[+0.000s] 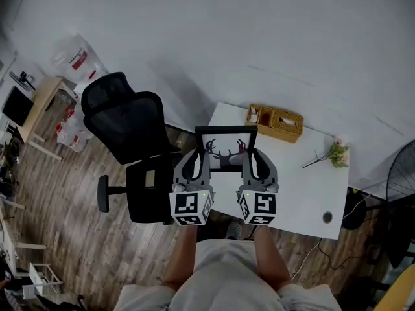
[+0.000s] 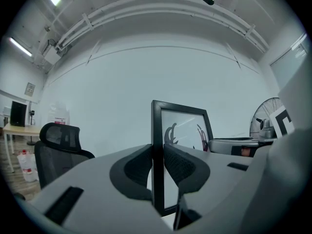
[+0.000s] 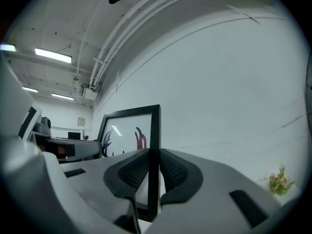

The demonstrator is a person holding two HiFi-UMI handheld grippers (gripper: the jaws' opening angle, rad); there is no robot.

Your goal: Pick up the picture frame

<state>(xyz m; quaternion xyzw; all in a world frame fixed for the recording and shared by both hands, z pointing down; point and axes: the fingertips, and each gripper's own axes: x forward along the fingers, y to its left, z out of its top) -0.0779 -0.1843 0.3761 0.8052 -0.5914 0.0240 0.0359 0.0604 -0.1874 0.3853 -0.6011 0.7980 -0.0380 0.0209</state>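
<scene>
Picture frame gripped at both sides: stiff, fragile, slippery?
Probably stiff: the picture frame spans flat between left gripper and right gripper. Likely fragile: glare streaks on its front suggest glazing. Narrow edges in the fingers may pivot or slip.

The person wears a pale shirt [image 1: 220, 278], and the grey left tool [image 1: 196, 155] and right tool [image 1: 254, 154] bear black-and-white marker cubes [image 1: 190, 207].

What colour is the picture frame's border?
Black; the picture frame shows best in the left gripper view.
</scene>
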